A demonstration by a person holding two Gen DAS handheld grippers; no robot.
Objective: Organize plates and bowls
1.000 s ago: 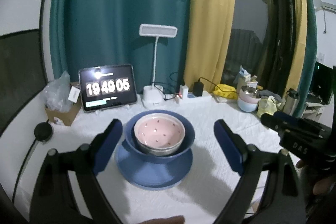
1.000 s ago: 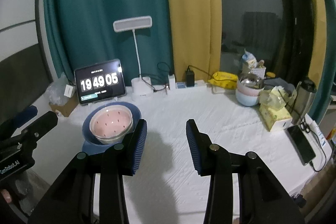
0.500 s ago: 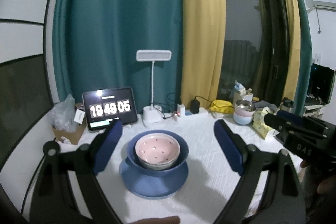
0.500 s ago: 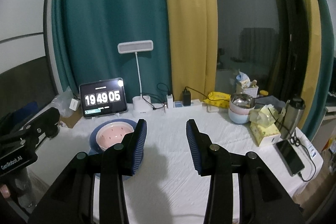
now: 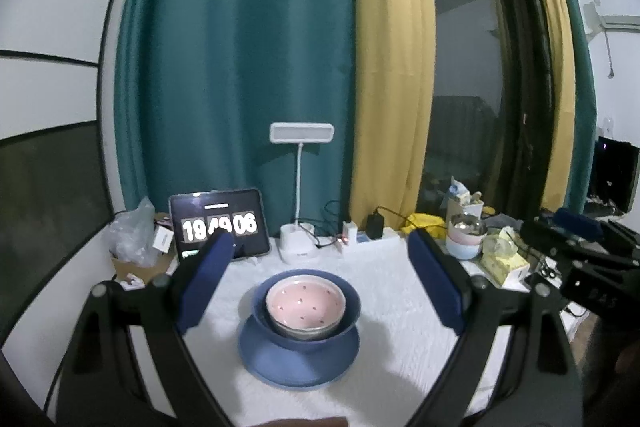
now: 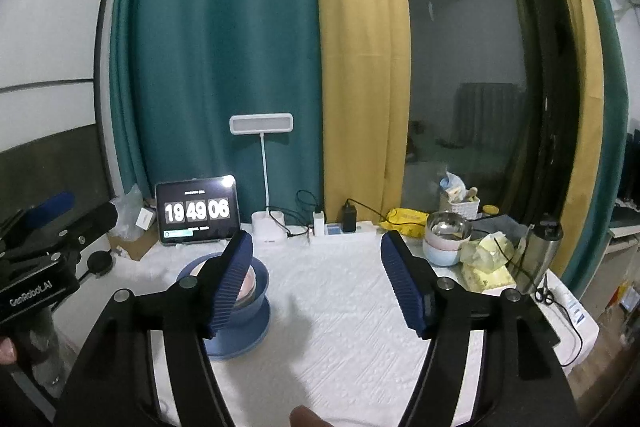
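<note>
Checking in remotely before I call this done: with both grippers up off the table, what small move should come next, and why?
Probably just hold both clear. The pink bowl sits nested in the blue bowl on the blue plate. The left gripper is open and empty; the right gripper has just been opening, with nothing between its pads. No loose dish shows on the white tablecloth.

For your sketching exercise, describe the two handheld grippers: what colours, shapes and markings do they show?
The left gripper and the right gripper look alike: black forked frames with round silver screws, each ending in two long dark blue fingers with ribbed inner faces. Seen from the right wrist, the left gripper's black body bears white "GenRobot.AI" lettering. No sleeves or gripper cables show.
</note>
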